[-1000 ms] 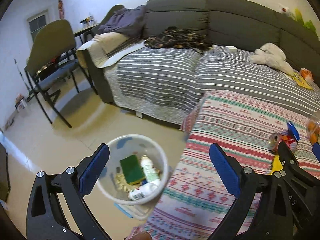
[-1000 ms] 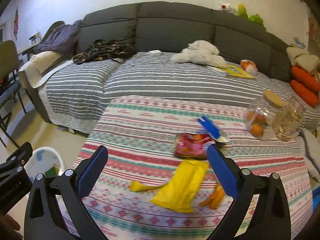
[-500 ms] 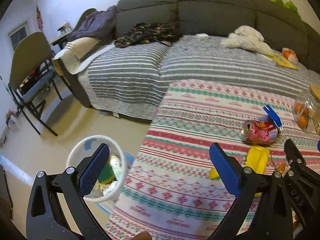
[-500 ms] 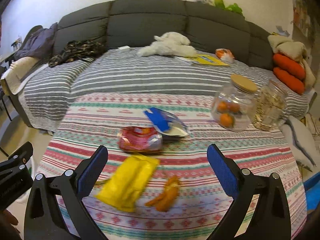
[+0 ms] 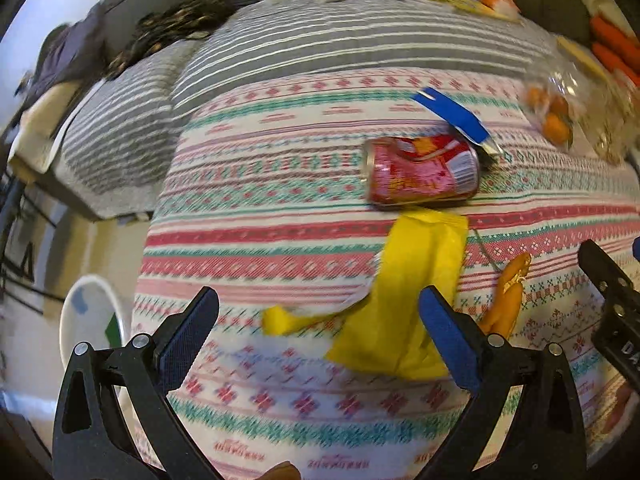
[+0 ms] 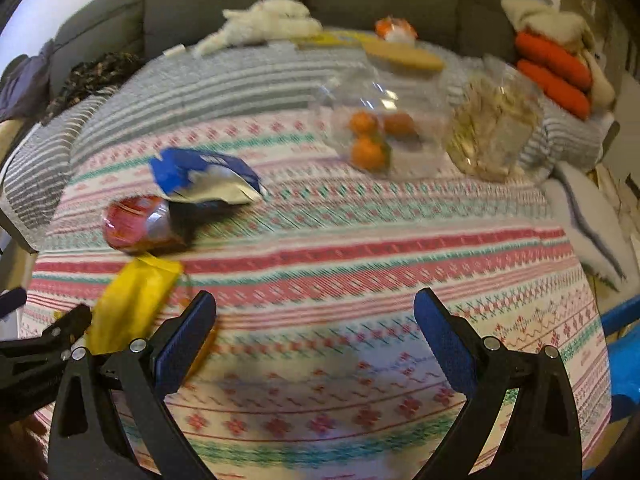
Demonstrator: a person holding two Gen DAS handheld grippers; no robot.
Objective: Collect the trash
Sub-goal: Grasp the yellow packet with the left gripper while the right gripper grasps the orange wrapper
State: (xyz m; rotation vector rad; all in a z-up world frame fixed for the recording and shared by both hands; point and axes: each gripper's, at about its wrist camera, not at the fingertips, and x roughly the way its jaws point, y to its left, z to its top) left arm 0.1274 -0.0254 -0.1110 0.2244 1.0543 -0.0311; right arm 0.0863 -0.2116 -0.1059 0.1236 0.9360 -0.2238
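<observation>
A yellow wrapper [image 5: 412, 292] lies on the patterned tablecloth [image 5: 256, 240], just ahead of my open, empty left gripper [image 5: 318, 332]. Behind it lie a crushed red can [image 5: 420, 170], a blue wrapper [image 5: 452, 114] and an orange peel [image 5: 506, 296]. The white trash bin [image 5: 86, 320] stands on the floor at the left. My right gripper [image 6: 314, 334] is open and empty over the cloth; its view shows the yellow wrapper [image 6: 132, 300], the red can [image 6: 136, 222] and the blue wrapper [image 6: 204, 176] to its left.
A clear jar with oranges [image 6: 380, 120] and a second jar of snacks [image 6: 496, 128] stand at the table's far right. A grey sofa with a striped cover [image 5: 340, 36] lies behind. A white cloth [image 6: 588, 216] hangs at the right edge.
Both grippers have swung right and closer to the table. The bin has slid to the left edge of the left view, and the yellow wrapper now lies between the left fingers.
</observation>
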